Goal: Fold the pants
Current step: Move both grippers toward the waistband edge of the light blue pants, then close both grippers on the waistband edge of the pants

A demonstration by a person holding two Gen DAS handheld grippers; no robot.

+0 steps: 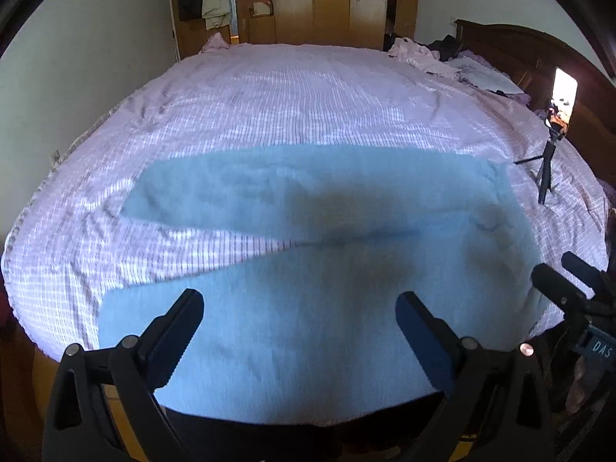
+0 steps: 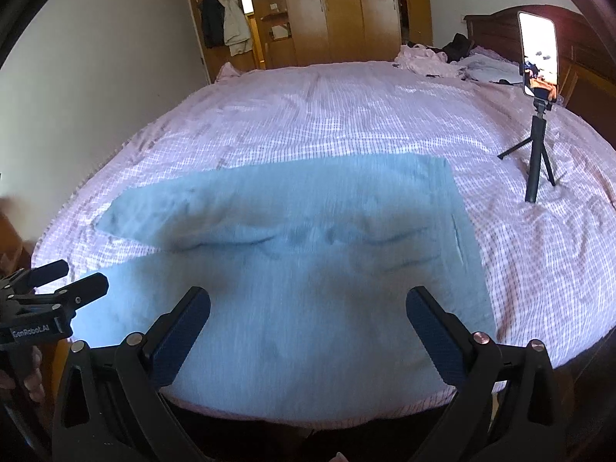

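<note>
On the bed [image 1: 308, 88] with its pink checked cover: light blue pants [image 1: 319, 200] spread out flat, legs pointing left and split apart like a V, waist end to the right, near the bed's front edge. Above the near leg: left gripper [image 1: 300, 308], wide open, holding nothing, not touching the cloth. Just beside it: right gripper [image 2: 308, 304], also wide open and empty, over the middle of the pants. Off to the right on the cover, well apart from the pants: a phone on a small black tripod [image 2: 537, 77], screen lit. At the far right corner: a heap of clothes [image 2: 442, 59]. Behind the bed: wooden wardrobe [image 2: 338, 11], with jackets [image 2: 227, 19] hanging beside it.
</note>
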